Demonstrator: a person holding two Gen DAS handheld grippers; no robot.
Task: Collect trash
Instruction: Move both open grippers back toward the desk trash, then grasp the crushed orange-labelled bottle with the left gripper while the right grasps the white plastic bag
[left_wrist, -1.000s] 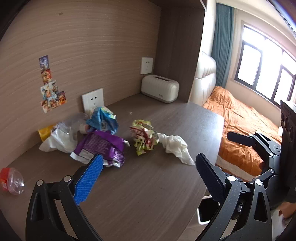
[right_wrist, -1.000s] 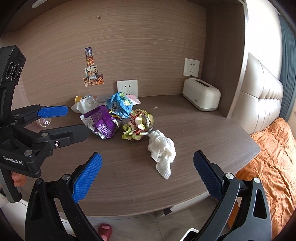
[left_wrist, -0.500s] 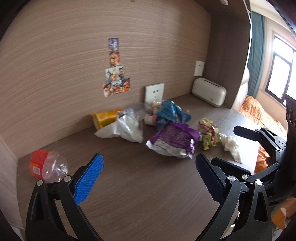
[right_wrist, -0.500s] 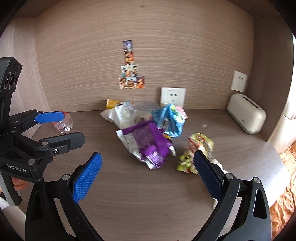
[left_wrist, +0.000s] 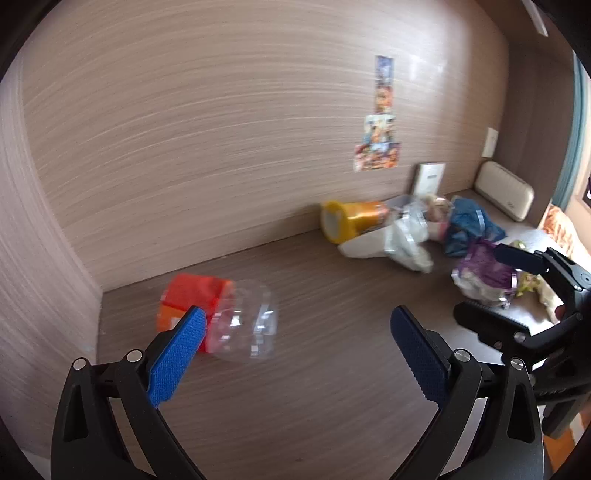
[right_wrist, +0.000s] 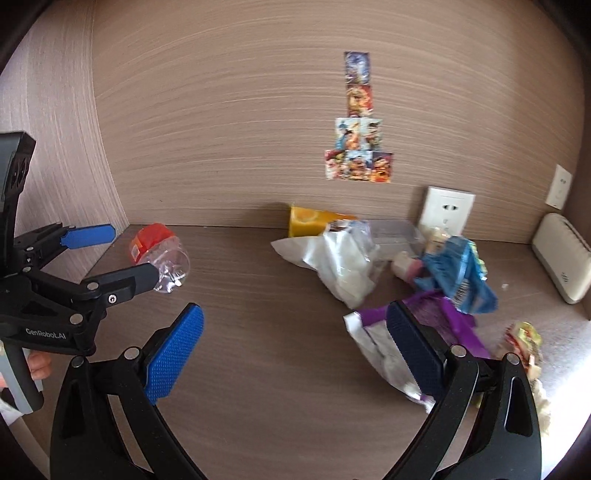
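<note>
Bottle, crushed clear plastic with red label, lies alone at the desk's left end, partly between the left gripper's spread fingers. Best centre on its body, then squeeze gently. Right gripper likewise agape, empty.

Free room: bare desk lies between my left gripper and the crushed bottle | Obstacles: wall panel just behind the bottle; trash pile crowds the right side | My right gripper: open desk ahead.
</note>
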